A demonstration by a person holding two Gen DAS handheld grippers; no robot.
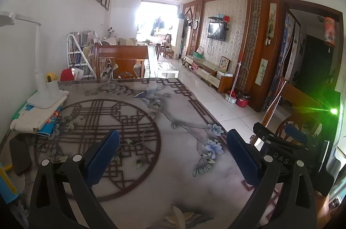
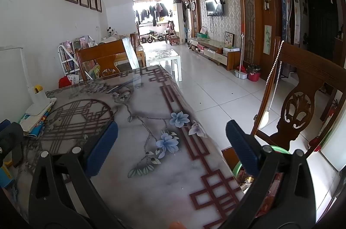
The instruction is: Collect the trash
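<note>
Left gripper [image 1: 173, 155] spread wide, empty; right gripper [image 2: 172, 147] same. Crumpled beige paper scrap [image 1: 177, 216] on flower-printed table [image 1: 183, 125]: probably light, soft; pinch raised fold.

Glass-topped table [image 1: 183, 175] with floral cloth, white desk lamp [image 1: 43, 95] on stacked books [image 1: 41, 118] at left edge

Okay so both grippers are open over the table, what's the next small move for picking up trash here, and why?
Probably lower the left gripper toward the crumpled scrap at the near edge of the table. Both the left and the right gripper are open and hold nothing, and that scrap is the only loose trash-like thing visible close by. It lies just below the fingers, partly cut off, so what it is stays unclear.
</note>
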